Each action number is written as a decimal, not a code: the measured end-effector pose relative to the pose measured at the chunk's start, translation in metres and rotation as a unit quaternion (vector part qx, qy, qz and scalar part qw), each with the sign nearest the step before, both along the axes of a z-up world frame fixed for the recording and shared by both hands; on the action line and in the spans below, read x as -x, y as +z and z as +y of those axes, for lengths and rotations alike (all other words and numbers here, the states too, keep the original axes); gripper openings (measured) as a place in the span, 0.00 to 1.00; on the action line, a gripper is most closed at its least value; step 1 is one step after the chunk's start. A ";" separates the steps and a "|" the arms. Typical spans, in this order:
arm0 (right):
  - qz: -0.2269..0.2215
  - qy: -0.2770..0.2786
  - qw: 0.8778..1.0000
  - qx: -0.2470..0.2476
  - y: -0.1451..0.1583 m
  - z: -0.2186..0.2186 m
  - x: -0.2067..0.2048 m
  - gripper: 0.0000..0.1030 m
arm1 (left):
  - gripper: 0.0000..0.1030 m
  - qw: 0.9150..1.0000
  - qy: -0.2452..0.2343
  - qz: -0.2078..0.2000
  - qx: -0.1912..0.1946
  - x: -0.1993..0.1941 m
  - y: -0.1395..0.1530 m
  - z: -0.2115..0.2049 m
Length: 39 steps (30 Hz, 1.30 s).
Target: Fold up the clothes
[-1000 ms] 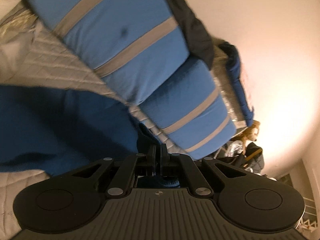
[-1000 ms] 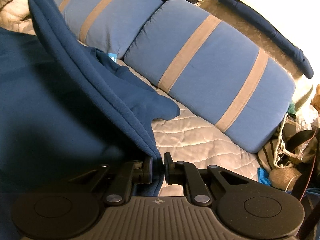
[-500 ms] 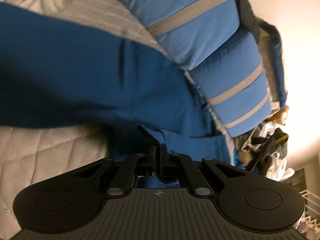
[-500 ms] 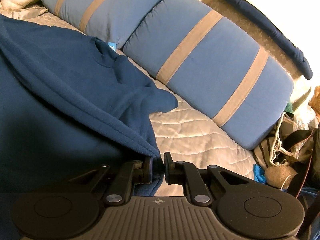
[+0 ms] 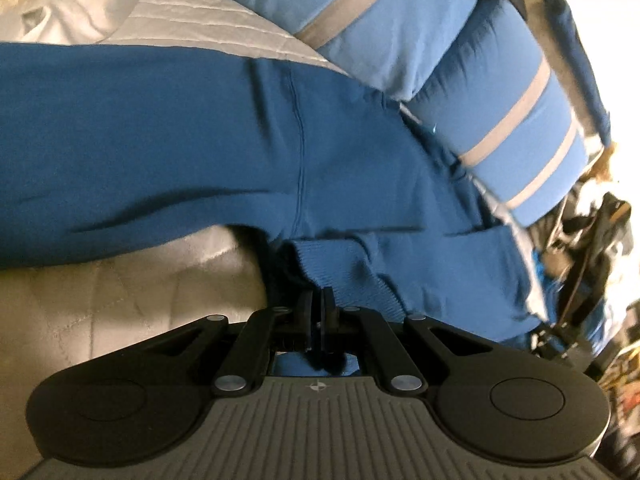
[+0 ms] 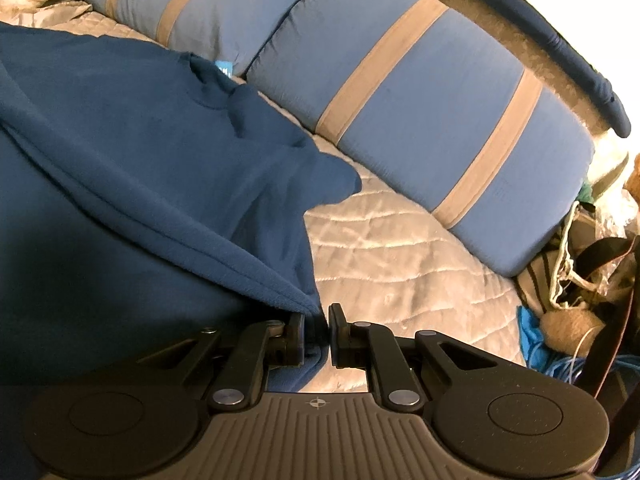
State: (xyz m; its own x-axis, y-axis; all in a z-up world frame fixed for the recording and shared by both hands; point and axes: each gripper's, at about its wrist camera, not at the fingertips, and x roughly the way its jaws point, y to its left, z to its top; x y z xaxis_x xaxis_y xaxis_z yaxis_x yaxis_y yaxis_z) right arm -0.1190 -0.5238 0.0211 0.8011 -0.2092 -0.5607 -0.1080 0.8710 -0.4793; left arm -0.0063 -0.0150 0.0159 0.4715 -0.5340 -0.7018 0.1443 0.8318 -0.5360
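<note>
In the left wrist view, a blue sweatshirt (image 5: 248,128) is spread from the left edge to the lower right over a quilted bedspread (image 5: 100,292); its ribbed hem is clamped in the left gripper (image 5: 319,300), whose jaws are pressed together. Striped pillows (image 5: 400,20) are seen at upper right. In the right wrist view, a folded edge is pinched by the right gripper (image 6: 317,316), bottom centre.
</note>
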 end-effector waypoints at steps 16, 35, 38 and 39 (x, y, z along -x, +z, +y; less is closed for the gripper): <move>-0.011 0.001 1.000 -0.007 0.004 -0.012 0.016 0.68 | 0.38 0.999 0.010 -0.022 -0.047 0.008 0.024 -0.006; -0.014 -0.040 0.974 -0.221 0.065 -0.074 -0.009 0.82 | 0.73 0.973 -0.023 -0.184 -0.139 0.115 0.089 -0.077; -0.002 -0.047 0.965 -0.258 0.070 -0.082 -0.036 0.78 | 0.73 0.971 -0.031 -0.189 -0.145 0.129 0.074 -0.092; 0.001 -0.052 0.961 -0.273 0.070 -0.084 -0.046 0.77 | 0.73 0.970 -0.032 -0.193 -0.142 0.133 0.069 -0.095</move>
State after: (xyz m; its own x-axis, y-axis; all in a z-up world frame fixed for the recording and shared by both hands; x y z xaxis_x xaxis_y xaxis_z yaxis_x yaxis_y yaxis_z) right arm -0.0731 -0.6081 0.0915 0.7911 0.0377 -0.6105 -0.0070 0.9986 0.0526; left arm -0.1395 -0.1097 0.0850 0.7018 -0.3808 -0.6021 0.3442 0.9212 -0.1815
